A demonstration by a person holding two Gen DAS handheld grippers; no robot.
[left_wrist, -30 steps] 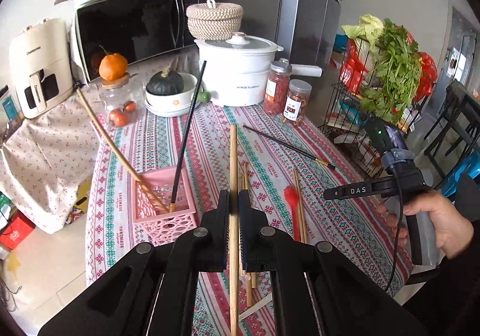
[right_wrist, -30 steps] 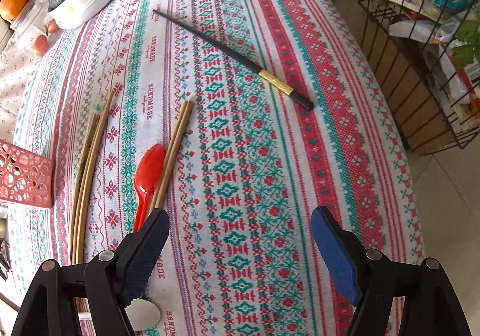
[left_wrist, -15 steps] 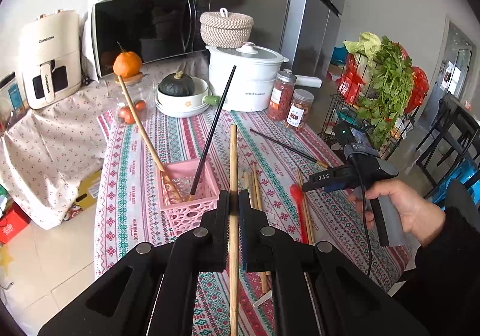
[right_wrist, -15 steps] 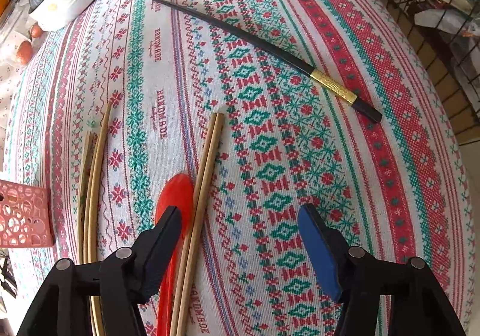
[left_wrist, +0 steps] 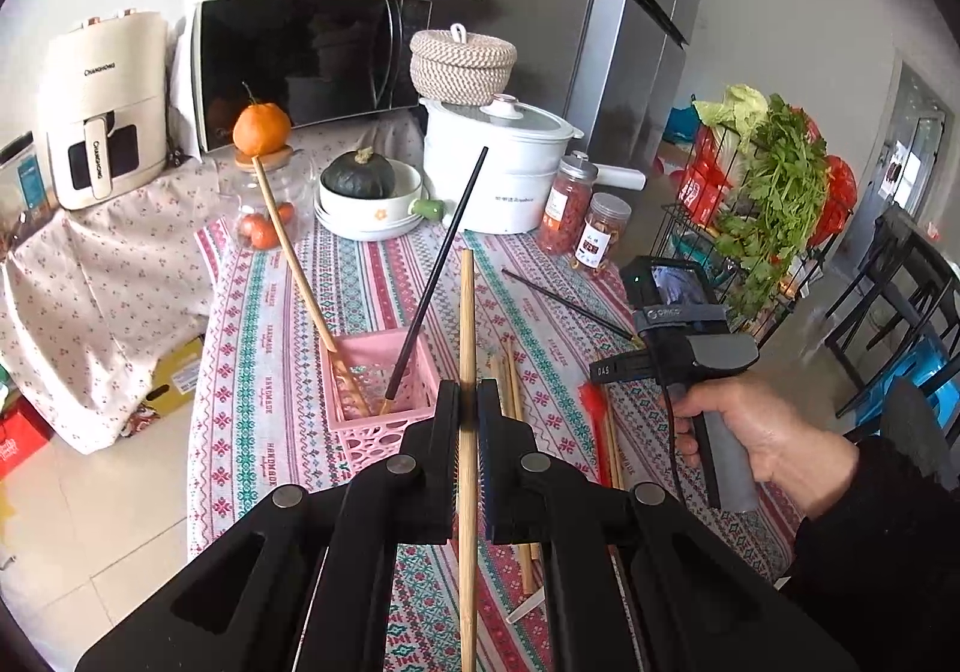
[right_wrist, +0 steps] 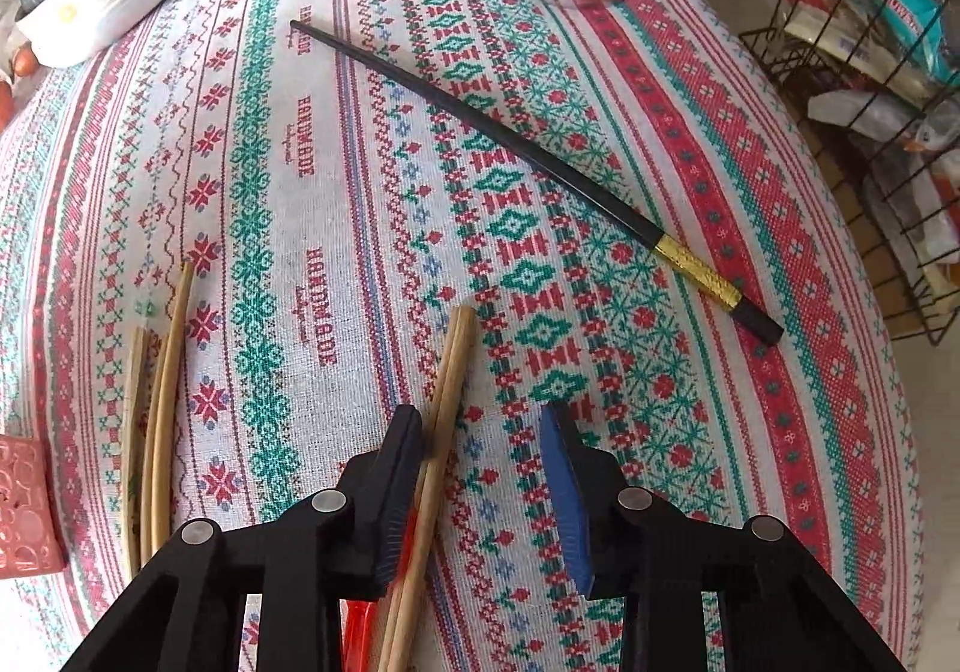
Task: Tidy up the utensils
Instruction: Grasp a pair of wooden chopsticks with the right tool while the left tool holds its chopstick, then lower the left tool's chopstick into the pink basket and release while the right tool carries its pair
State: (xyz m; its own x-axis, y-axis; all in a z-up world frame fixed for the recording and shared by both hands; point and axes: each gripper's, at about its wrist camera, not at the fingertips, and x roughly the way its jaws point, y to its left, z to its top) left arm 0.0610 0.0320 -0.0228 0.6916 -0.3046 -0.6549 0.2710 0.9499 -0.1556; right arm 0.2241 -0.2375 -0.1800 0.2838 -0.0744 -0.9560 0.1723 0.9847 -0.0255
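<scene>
Currently, the step in hand is collection of loose chopsticks into the pink basket [left_wrist: 379,372], which already holds one wooden and one black stick. The left gripper [left_wrist: 468,402] is clamped on a wooden chopstick [left_wrist: 467,324] beside the basket. The right gripper [right_wrist: 480,432] is closing around a wooden pair [right_wrist: 447,390] lying on the tablecloth [right_wrist: 336,144]; its left pad touches the pair, its right pad stands clear. Next: seat both pads, then lift. A black chopstick [right_wrist: 522,156] lies further out on the cloth.

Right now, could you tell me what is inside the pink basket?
In the pink basket, a wooden chopstick and a black chopstick lean. Its wall hides their lowest tips and much of its floor.
</scene>
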